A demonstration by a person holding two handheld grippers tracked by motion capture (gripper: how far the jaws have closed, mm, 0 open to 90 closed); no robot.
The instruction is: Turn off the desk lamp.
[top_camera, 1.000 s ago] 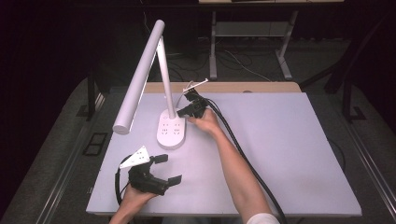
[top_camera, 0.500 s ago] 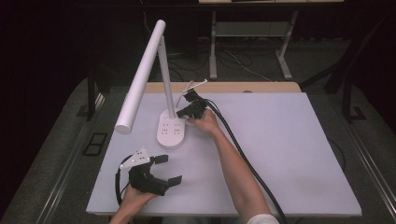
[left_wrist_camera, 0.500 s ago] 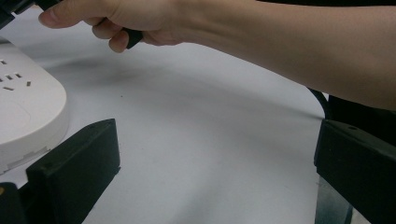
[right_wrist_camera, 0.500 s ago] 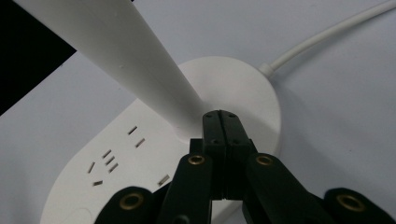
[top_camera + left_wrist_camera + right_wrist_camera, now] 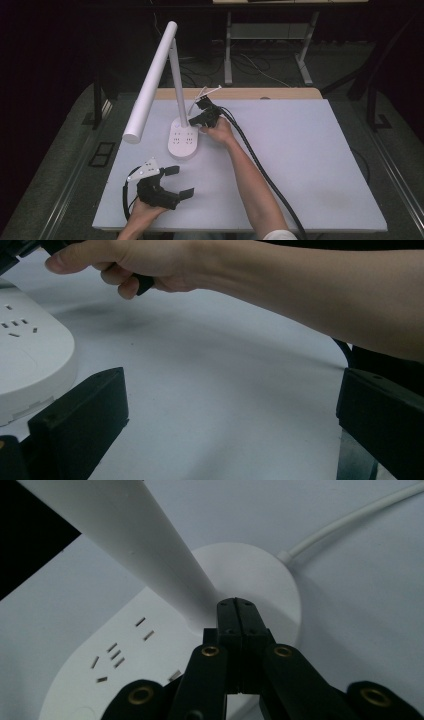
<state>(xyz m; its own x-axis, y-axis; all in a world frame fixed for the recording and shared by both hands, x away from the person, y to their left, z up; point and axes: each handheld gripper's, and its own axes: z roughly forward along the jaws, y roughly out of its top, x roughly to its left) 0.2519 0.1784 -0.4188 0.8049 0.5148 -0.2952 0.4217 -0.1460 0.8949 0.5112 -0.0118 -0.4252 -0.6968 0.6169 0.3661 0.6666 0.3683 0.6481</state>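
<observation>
A white desk lamp stands on the white table; its base carries socket holes and its long head slopes down to the left. My right gripper is shut, its tips resting on the lamp base at the foot of the stem; nothing shows between the jaws. My left gripper is held open near the table's front left, apart from the lamp. In the left gripper view its jaws stand wide, with the lamp base at left and the other hand above.
A thick black cable trails along the right forearm to the front edge. The lamp's white cord leaves the base toward the back. A wooden strip lines the far table edge. Bare tabletop lies to the right.
Barely anything: the right gripper has edged slightly lower onto the lamp base. The left gripper and the lamp have stayed put.
</observation>
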